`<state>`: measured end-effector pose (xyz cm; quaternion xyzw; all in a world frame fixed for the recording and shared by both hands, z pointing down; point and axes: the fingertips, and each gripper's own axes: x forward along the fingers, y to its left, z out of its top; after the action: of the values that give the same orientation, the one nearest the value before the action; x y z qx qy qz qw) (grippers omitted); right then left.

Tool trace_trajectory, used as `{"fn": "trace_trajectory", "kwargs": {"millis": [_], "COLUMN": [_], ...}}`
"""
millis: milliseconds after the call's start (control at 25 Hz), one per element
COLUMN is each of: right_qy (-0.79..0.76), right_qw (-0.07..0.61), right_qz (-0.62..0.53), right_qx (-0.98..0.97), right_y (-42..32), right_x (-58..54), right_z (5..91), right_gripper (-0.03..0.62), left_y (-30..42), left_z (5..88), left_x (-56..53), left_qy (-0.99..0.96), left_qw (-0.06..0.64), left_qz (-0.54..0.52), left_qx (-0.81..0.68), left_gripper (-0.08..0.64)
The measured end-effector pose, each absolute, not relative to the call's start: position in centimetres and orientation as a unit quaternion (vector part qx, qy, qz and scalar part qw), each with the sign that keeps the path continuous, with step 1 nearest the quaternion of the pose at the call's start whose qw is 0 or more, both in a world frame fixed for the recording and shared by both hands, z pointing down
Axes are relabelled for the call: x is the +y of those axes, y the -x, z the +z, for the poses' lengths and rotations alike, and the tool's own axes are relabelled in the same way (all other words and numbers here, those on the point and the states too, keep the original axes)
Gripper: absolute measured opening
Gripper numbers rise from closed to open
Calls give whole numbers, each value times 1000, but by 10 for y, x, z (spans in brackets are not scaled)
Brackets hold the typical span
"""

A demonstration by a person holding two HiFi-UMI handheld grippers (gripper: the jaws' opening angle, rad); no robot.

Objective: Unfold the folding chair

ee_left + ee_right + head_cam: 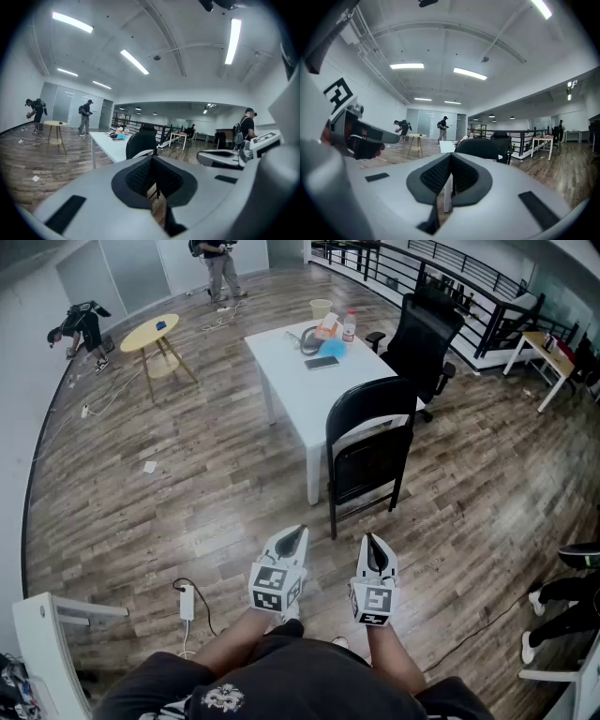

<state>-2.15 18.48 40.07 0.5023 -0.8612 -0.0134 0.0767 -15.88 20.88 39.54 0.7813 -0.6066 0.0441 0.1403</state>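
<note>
A black folding chair (371,451) stands upright on the wooden floor against the near corner of a white table (309,371), its back turned to me. The chair's top edge (141,143) also shows in the left gripper view, and its back (480,146) in the right gripper view. My left gripper (297,536) and right gripper (372,545) hang side by side a short way in front of the chair, both shut and empty, touching nothing.
A black office chair (422,334) sits behind the table. The table carries a bottle (349,326) and small items. A round yellow side table (155,336) stands far left. People stand at the back. A power strip (186,601) and cable lie near my feet.
</note>
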Motion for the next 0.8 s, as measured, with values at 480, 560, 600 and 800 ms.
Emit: {"fn": "trace_trajectory", "kwargs": {"millis": [480, 560, 600, 800], "right_qy": [-539, -544, -548, -559], "right_qw": [100, 101, 101, 112], "right_qz": [-6, -3, 1, 25], "right_qx": [-837, -833, -830, -821], "right_y": [64, 67, 67, 70], "right_x": [107, 89, 79, 28], "right_z": [414, 416, 419, 438], "right_gripper": [14, 14, 14, 14], "left_y": [201, 205, 205, 204], "left_z": [394, 397, 399, 400], "left_x": [119, 100, 89, 28], "left_qy": [-810, -810, -810, -808], "left_qw": [136, 139, 142, 157], "left_qz": [56, 61, 64, 61], "left_qx": [-568, -566, -565, -564], "left_gripper": [5, 5, 5, 5]}}
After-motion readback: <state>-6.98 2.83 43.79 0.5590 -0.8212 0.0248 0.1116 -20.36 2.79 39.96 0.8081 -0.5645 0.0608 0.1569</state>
